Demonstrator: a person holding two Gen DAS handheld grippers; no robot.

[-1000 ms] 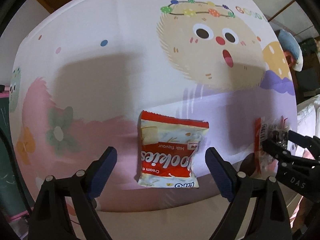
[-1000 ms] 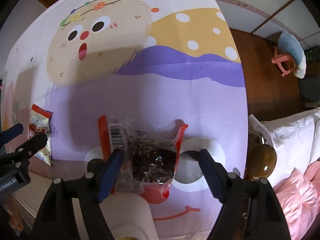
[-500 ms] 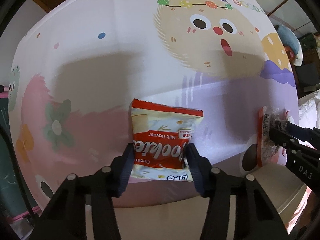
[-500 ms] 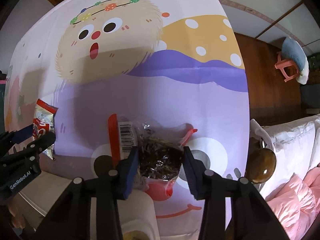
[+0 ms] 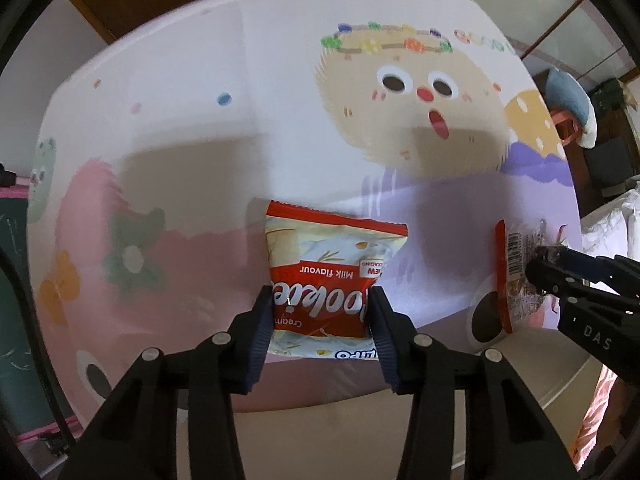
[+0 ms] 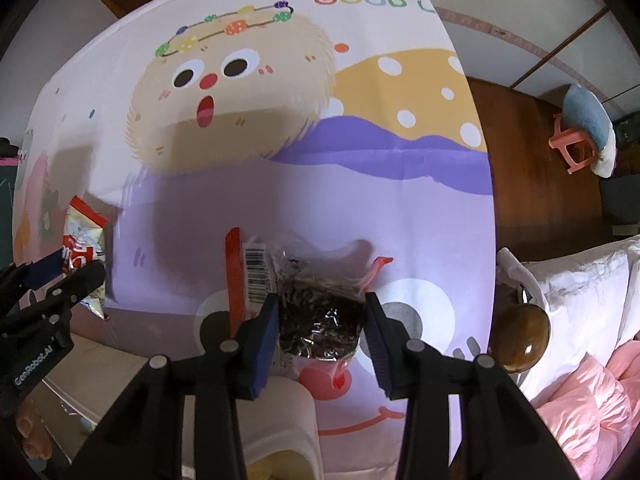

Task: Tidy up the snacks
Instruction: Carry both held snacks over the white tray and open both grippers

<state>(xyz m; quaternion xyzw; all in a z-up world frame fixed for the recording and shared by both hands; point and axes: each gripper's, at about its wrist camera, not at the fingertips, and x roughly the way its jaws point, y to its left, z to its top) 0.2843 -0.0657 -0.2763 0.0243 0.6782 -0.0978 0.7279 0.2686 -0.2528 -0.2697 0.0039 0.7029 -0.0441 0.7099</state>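
A red and white cookie packet (image 5: 336, 248) is pinched at its near end by my left gripper (image 5: 320, 300), whose jaws are still closing on it. A clear packet of dark snack with red edges and a barcode (image 6: 320, 320) sits between the pads of my right gripper (image 6: 320, 304), which also presses on it while closing. Both grippers point down at the cartoon tablecloth (image 5: 240, 120). The left wrist view shows the right gripper (image 5: 560, 276) on the dark packet (image 5: 514, 264) at the right edge. The right wrist view shows the cookie packet (image 6: 84, 232) at far left.
A white container (image 6: 280, 420) stands at the table's near edge under the right gripper. Right of the table are a brown round object (image 6: 520, 332), a white pillow (image 6: 568, 292) and pink bedding (image 6: 592, 400). A pink stool with a blue cushion (image 6: 580, 132) stands on the wooden floor.
Both grippers went from wide open around their packets to closed on them. The left one has risen a little, and the table looks farther off.
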